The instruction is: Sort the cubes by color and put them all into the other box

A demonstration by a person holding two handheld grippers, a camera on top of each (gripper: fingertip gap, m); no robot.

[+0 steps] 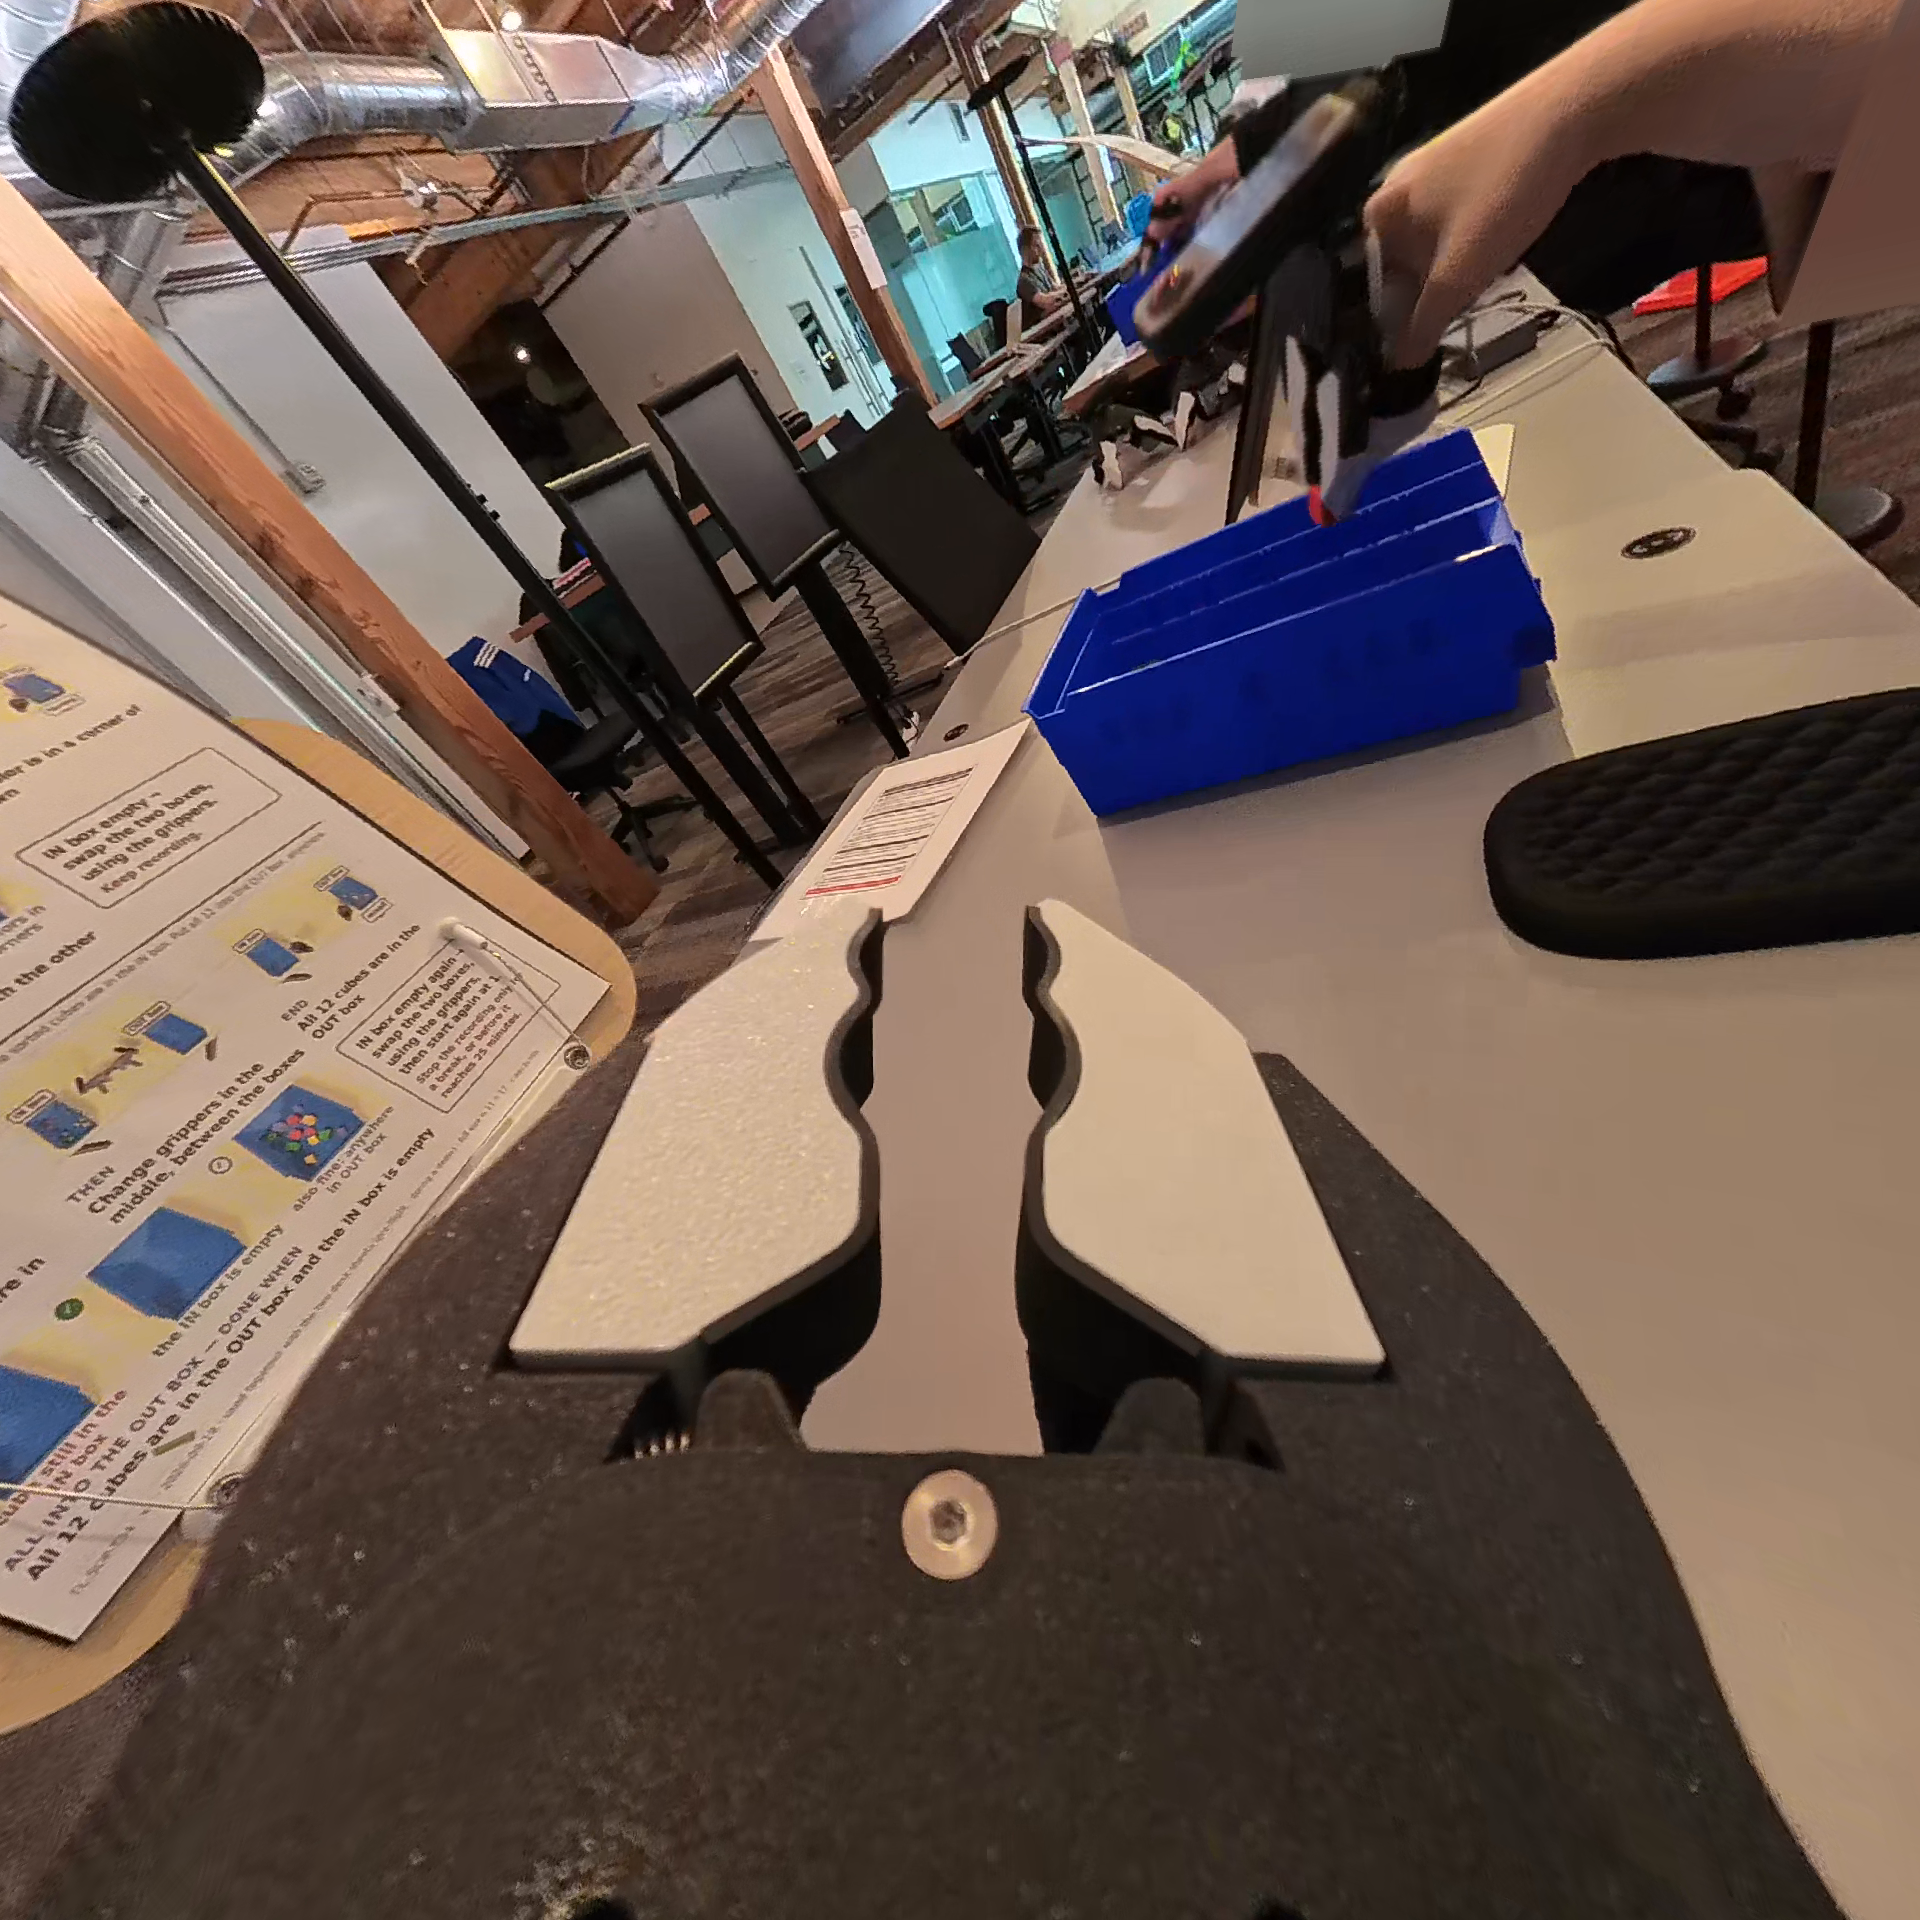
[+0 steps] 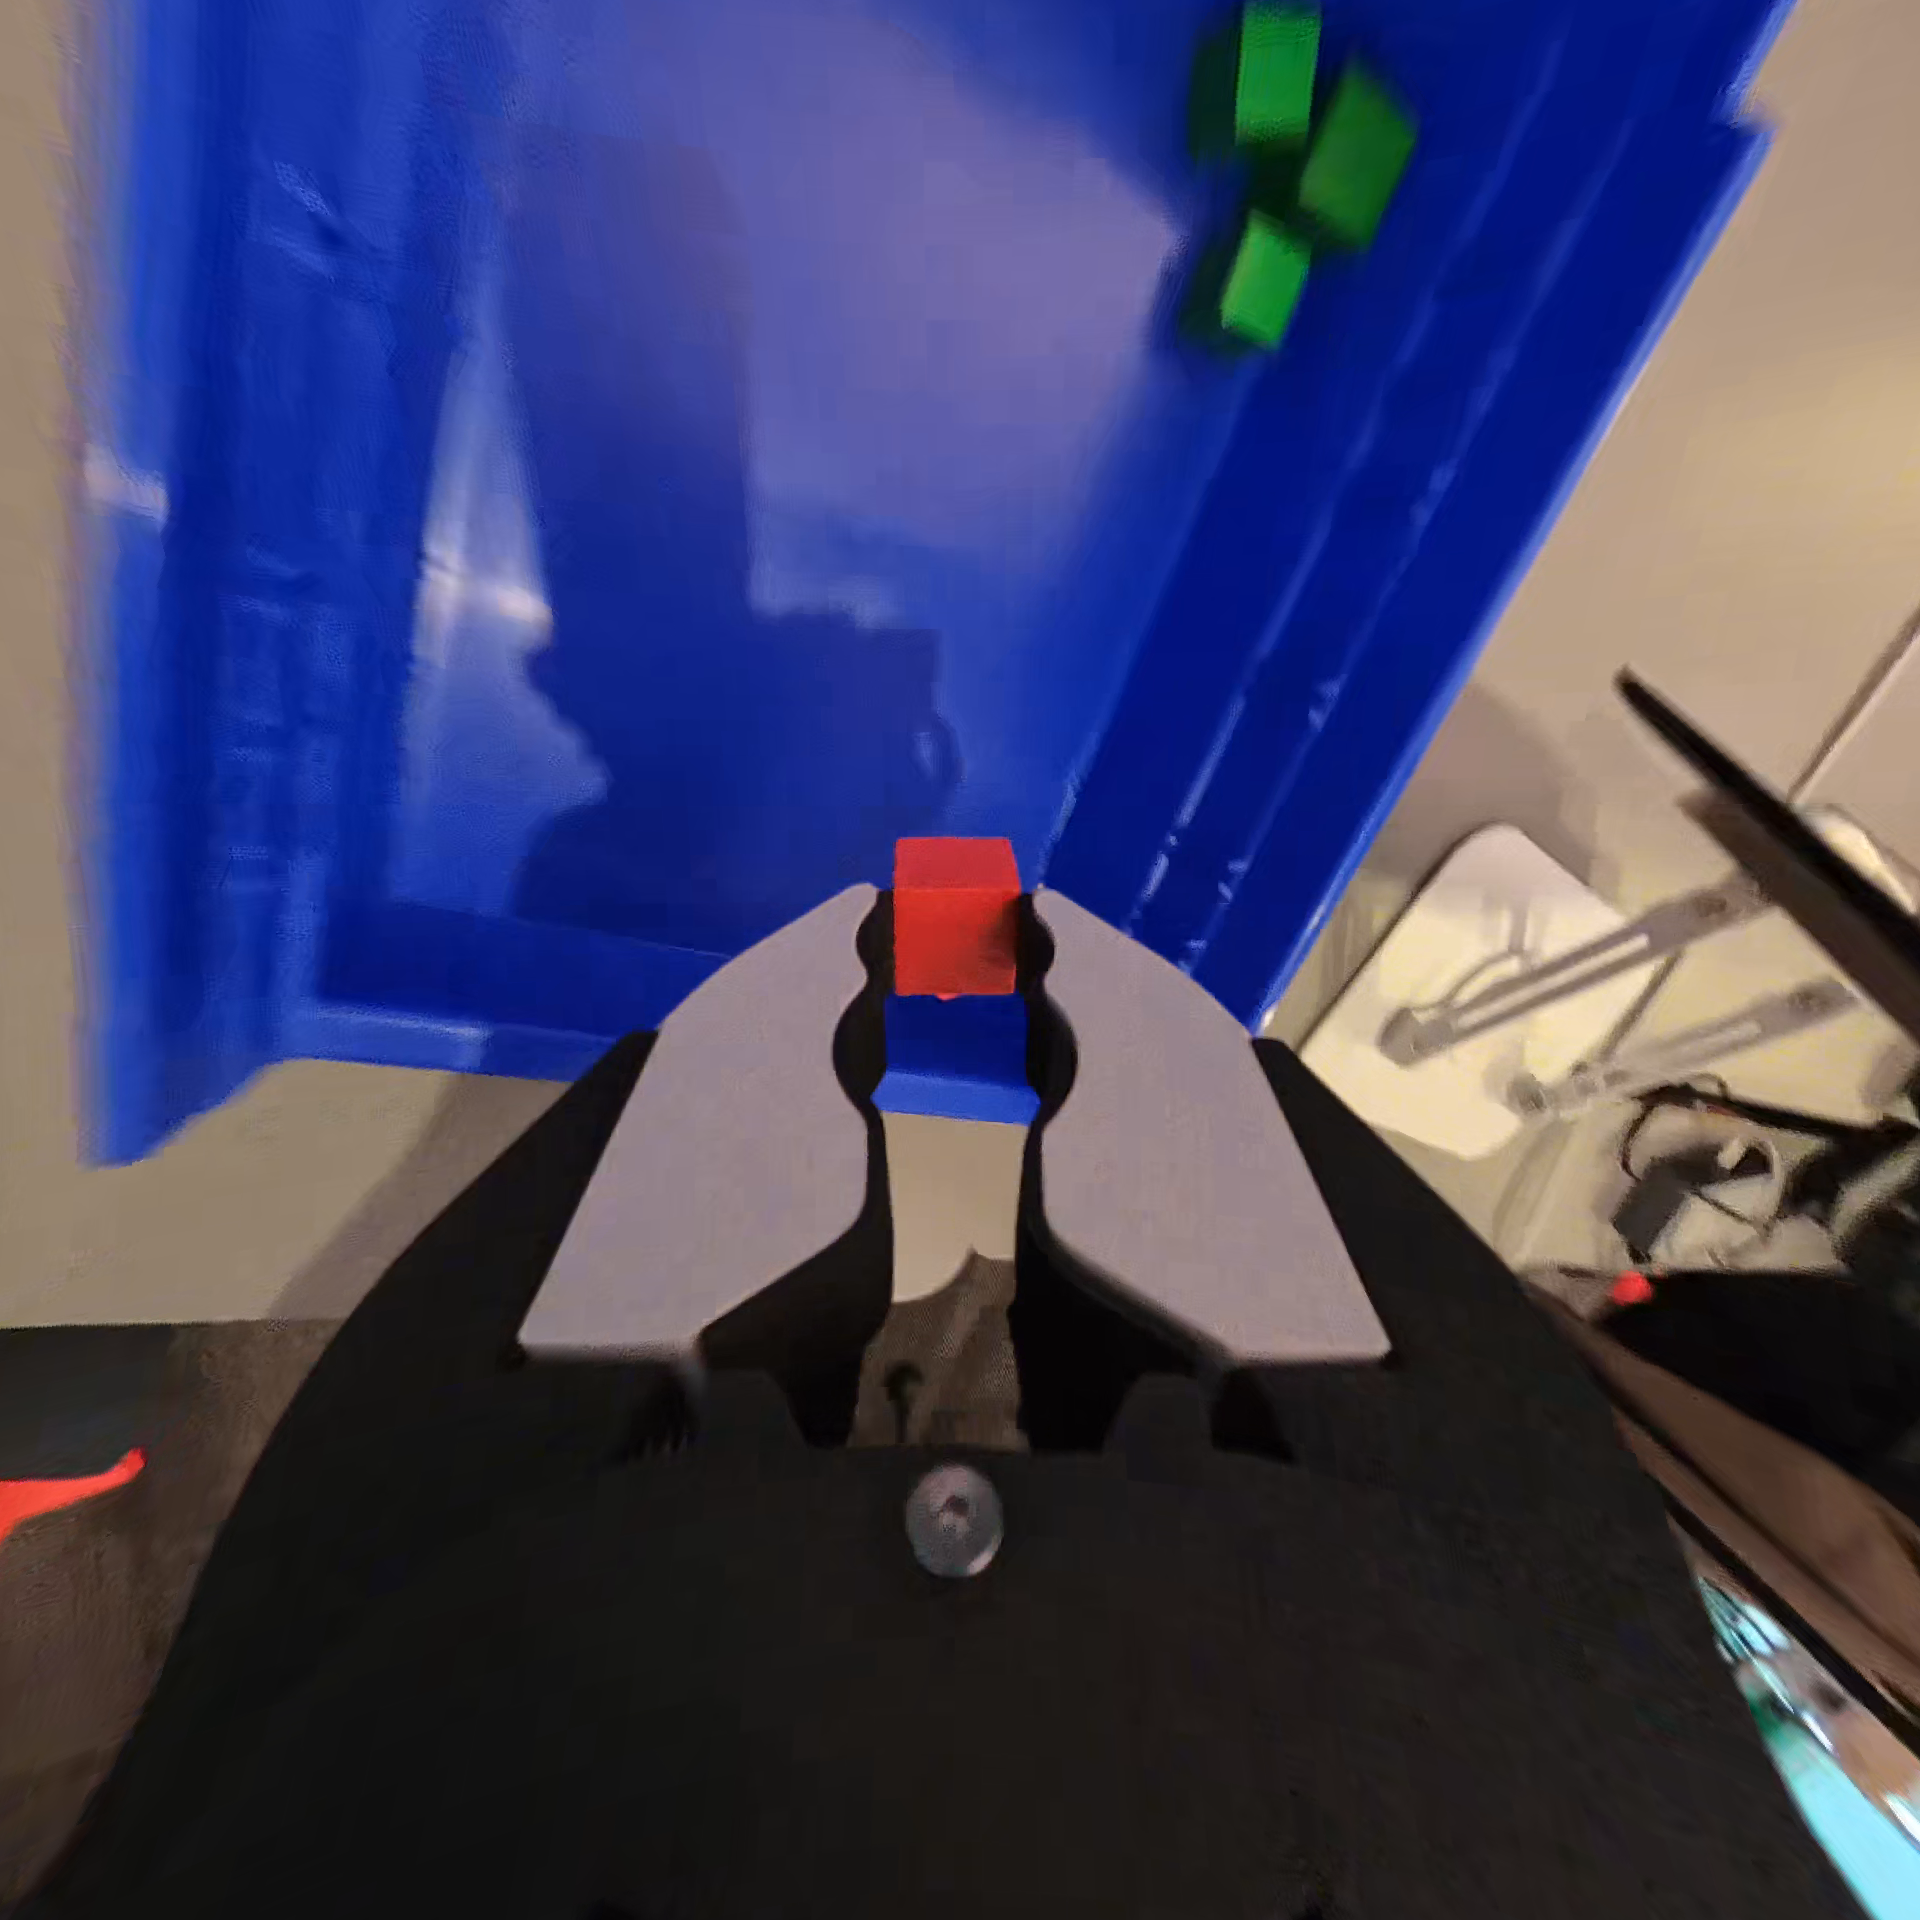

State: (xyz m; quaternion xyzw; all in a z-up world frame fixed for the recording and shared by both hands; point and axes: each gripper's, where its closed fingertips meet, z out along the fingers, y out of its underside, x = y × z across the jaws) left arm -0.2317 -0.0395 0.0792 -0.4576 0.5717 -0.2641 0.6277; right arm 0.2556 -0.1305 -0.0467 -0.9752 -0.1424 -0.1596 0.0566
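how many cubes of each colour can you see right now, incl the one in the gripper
red cube: 1, held in the right gripper over the blue box
green cubes: 3, clustered in a far corner of the box
total: 4

Bare grey tabletop (image 1: 1299, 1039) ahead of left gripper (image 1: 954, 914), fingers apart with nothing between; passage open toward blue plastic box (image 1: 1299, 686). Black padded oval rest (image 1: 1714, 821) blocks right side; white printed label (image 1: 904, 831) lies flat at left table edge. Box floor (image 2: 675, 416) mostly free; three green cubes (image 2: 1299, 177) cluster by far right wall. Right gripper (image 2: 954, 914), clamping small red cube (image 2: 954, 914), occupies space above box's near end
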